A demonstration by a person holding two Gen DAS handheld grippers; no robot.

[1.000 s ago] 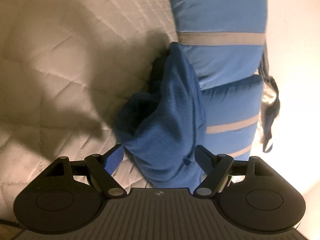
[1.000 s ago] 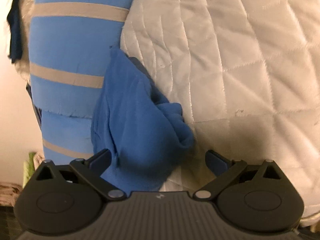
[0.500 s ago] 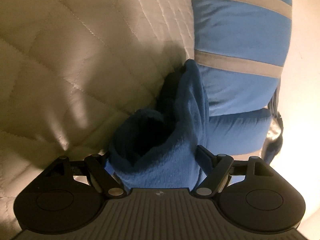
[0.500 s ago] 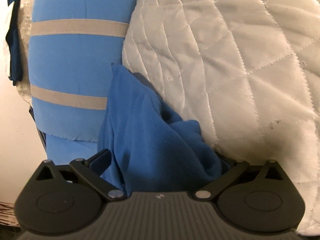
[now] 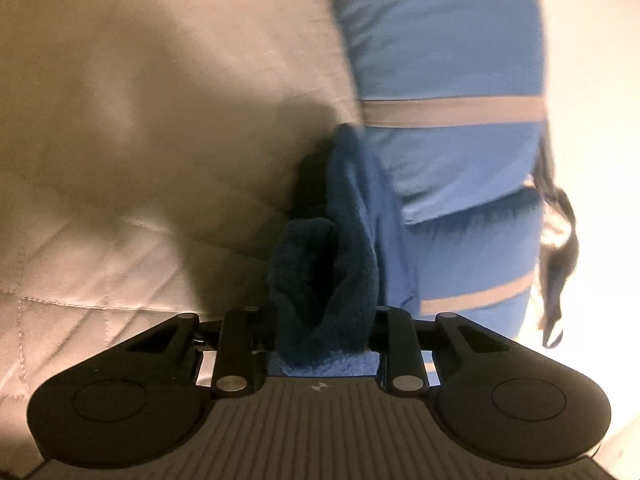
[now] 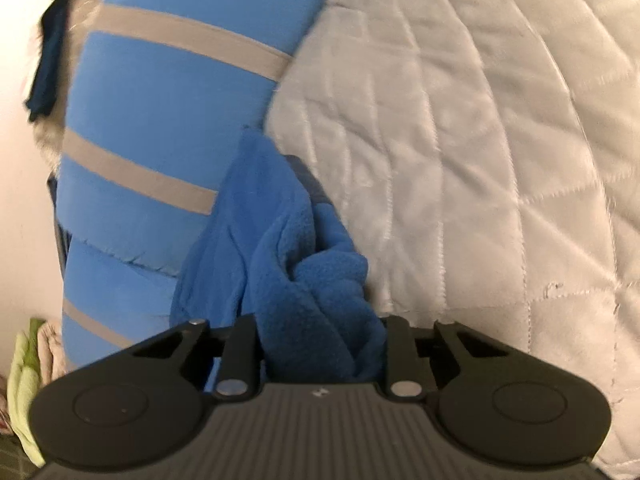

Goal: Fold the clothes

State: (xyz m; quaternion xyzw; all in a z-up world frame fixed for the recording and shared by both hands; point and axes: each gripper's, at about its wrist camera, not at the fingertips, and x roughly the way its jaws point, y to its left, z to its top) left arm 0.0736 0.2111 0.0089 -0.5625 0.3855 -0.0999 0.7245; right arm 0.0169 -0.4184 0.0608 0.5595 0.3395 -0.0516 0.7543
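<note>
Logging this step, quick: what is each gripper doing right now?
Left gripper: jaws closing, pinching the blue fleece garment.
Right gripper: jaws closing, pinching the same garment.

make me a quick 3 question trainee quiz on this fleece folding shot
1. True or false: the blue fleece garment lies flat and fully spread on the white quilt.
2. Which sits beside the fleece: A striped blue pillow, B wooden chair?
3. What is bunched between the jaws of the left gripper and right gripper?

Key: 1 false; 2 A; 3 the fleece, both jaws closing on it.
</note>
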